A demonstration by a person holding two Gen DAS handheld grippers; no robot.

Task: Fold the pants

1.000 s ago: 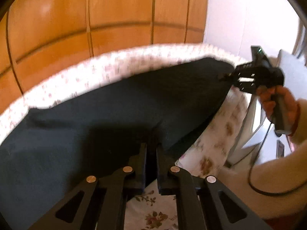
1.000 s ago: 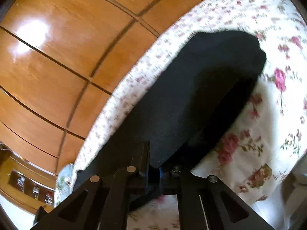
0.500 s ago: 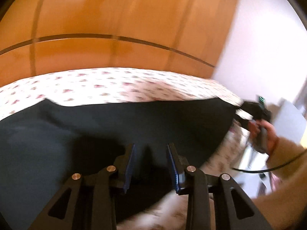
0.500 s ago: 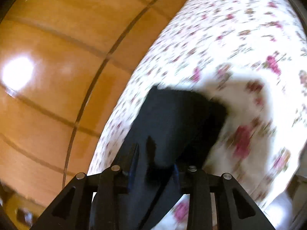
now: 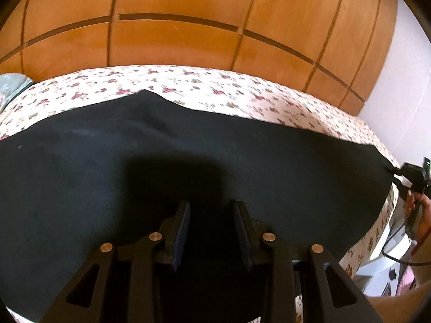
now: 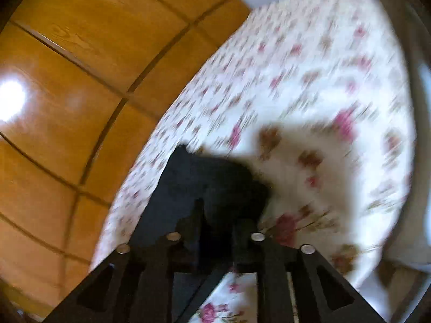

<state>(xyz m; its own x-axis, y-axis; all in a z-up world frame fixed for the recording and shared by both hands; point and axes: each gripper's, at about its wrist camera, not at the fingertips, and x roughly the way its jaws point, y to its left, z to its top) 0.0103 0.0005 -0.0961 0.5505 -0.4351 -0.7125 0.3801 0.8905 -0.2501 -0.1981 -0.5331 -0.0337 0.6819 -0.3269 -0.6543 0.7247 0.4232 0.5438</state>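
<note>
The black pants [image 5: 188, 156] lie spread flat across the floral bedsheet [image 5: 204, 86]. My left gripper [image 5: 211, 210] is open and empty, with its jaws apart just above the near edge of the pants. My right gripper [image 6: 215, 212] is open over the right end of the pants [image 6: 204, 177]; the view is blurred and the cloth lies under and between its fingers. The right gripper also shows at the far right of the left wrist view [image 5: 409, 177], at the pants' right corner.
A wooden panelled headboard [image 5: 175, 32] runs behind the bed. A grey pillow [image 5: 10, 86] lies at the far left. The bed's right edge [image 5: 388, 215] drops to furniture and a cable. A white wall [image 5: 404, 80] stands at the right.
Both grippers were shut on the pants' edge a second ago; both have opened and let go. The pants now lie flat, and both cameras have tilted up.
</note>
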